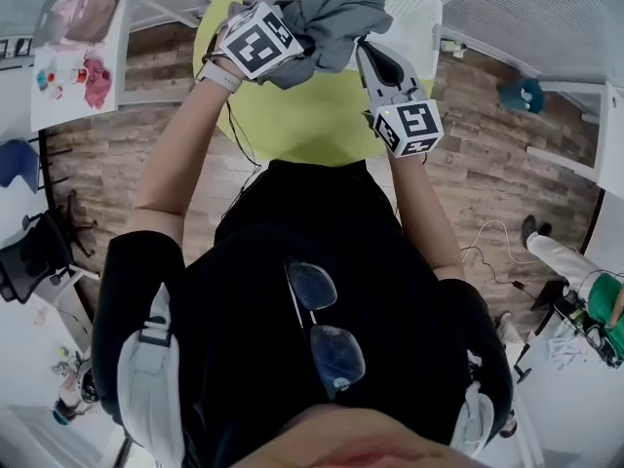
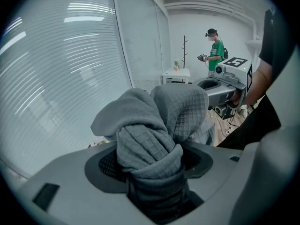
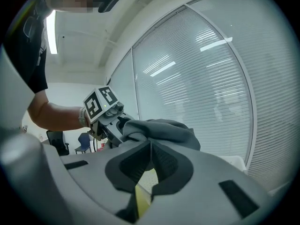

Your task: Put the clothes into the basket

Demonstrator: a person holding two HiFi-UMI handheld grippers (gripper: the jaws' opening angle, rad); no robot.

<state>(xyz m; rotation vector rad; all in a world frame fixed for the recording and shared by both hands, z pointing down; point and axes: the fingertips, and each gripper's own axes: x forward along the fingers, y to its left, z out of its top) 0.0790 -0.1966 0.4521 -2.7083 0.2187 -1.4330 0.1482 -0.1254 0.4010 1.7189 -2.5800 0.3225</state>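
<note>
Holding grey cloth (image 1: pixel 331 13) aloft over green table (image 1: pixel 322 115), beside white basket (image 1: pixel 414 13): bunched thick in clenched left gripper (image 2: pixel 152 170), edge pinched by right gripper (image 3: pixel 150 144). Likely soft, light, floppy; best gripped at gathered folds.

A white basket (image 1: pixel 417 18) stands on the round green table (image 1: pixel 312 120).

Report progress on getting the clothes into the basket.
Done: nothing shows in the basket yet; the grey cloth hides most of it. In hand: the left hand-held gripper is clamped on the cloth, raised over the green table; the right hand-held gripper is shut and empty. Left: carry it over the basket and release.
</note>
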